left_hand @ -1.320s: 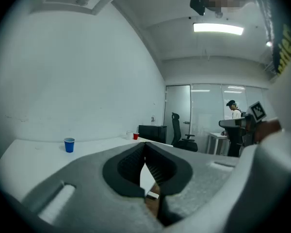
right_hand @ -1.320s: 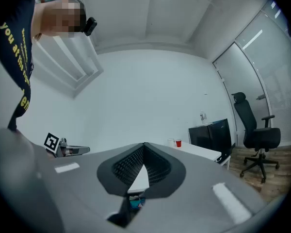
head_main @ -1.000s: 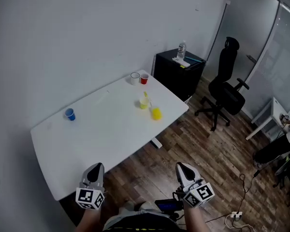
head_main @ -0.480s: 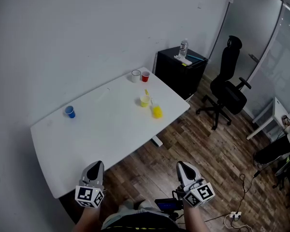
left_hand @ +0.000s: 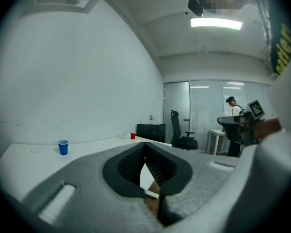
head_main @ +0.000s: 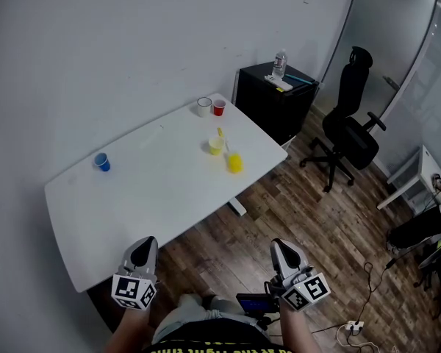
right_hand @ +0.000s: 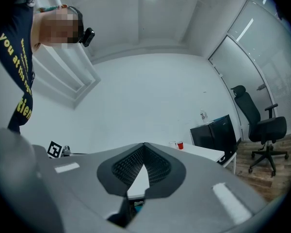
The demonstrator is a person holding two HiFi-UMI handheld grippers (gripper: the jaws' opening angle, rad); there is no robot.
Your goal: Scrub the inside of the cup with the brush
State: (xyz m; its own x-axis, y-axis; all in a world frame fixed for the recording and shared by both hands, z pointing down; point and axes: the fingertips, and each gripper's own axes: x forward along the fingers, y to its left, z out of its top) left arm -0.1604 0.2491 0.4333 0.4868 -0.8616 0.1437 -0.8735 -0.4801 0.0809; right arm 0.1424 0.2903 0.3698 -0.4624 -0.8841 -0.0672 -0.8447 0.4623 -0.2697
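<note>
On the white table (head_main: pixel 140 197) a pale yellow cup (head_main: pixel 216 145) stands with a yellow-handled brush (head_main: pixel 220 134) sticking out of it. A solid yellow cup (head_main: pixel 235 163) is just beside it. Further off are a blue cup (head_main: pixel 101 162), a white cup (head_main: pixel 203 106) and a red cup (head_main: pixel 219 108). My left gripper (head_main: pixel 142 252) and right gripper (head_main: pixel 283 254) hang low over the wooden floor, short of the table's near edge. Both are shut and hold nothing. The left gripper (left_hand: pixel 145 147) faces the blue cup (left_hand: pixel 63 147); the right gripper (right_hand: pixel 144 147) faces the red cup (right_hand: pixel 180 145).
A black cabinet (head_main: pixel 275 101) with a water bottle (head_main: pixel 279 63) on top stands at the table's right end. A black office chair (head_main: pixel 350 134) is beyond it, by a glass wall. A white desk (head_main: pixel 415 175) and floor cables (head_main: pixel 360 326) lie at the right. A person (left_hand: pixel 231 106) stands far off.
The head view has shifted slightly, so the table and cups sit a little higher and further left. Both grippers stay shut and low in front of me.
</note>
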